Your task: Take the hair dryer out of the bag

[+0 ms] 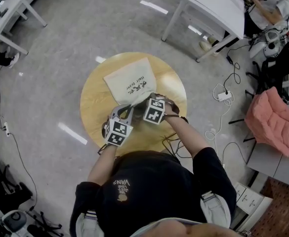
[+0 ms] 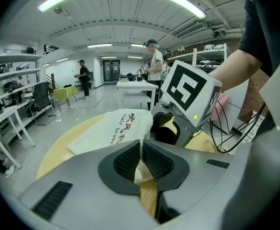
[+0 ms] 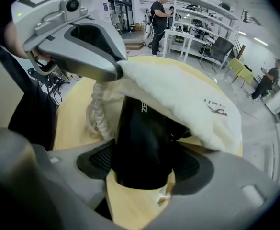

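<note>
At the near edge of a round wooden table point(image 1: 92, 102), a person works two grippers at the mouth of a cream drawstring bag point(image 1: 132, 83). The left gripper point(image 2: 142, 152) has its jaws nearly together, pinching a fold of the bag's cloth at the opening and holding it up. Just to its right, the right gripper point(image 3: 142, 169) points steeply down with its jaws spread wide, one on each side of the black hair dryer point(image 3: 140, 133). The dryer's end pokes out of the bag and fills most of the gap, with no firm clamp showing. The rest of the dryer sits inside, under the raised cloth. A twisted white drawstring point(image 3: 95, 114) hangs left of it. Only the right gripper view shows the dryer; in the head view the marker cubes and hands cover it. That view alone shows the whole bag, lying across the table's far half, lettering up. Farther off, on the grey floor point(image 1: 50, 83), stand a white table point(image 1: 218, 6) and, far right, a pink cushion point(image 1: 275, 120).
</note>
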`<state>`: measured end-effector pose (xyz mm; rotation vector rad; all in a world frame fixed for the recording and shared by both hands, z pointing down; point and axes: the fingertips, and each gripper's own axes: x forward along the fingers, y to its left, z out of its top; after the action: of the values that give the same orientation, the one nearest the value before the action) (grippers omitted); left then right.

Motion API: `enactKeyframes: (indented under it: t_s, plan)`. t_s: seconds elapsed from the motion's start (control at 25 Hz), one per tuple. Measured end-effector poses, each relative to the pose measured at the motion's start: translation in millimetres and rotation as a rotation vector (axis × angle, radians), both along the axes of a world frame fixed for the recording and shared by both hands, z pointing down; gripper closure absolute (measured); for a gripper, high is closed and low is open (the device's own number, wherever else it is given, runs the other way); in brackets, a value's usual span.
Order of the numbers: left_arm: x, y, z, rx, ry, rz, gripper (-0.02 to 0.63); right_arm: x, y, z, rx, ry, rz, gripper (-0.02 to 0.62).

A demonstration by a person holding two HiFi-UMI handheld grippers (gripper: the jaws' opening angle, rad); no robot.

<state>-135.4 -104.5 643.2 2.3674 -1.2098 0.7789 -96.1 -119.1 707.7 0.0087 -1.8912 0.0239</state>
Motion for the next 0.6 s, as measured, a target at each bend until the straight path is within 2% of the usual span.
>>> enactKeyframes:
  t_s: [0.2, 0.6]
  plan:
    - [4.4, 1.6, 0.2, 0.003, -0.006, 0.011, 0.574, -0.1, 1.2, 15.9, -0.04, 0.043, -0.004, 0.236]
    - [2.1, 2.6, 1.0, -0.003, 0.006, -0.011, 0.574, -2.5, 3.6, 13.8, -0.09, 0.008, 0.0, 0.233]
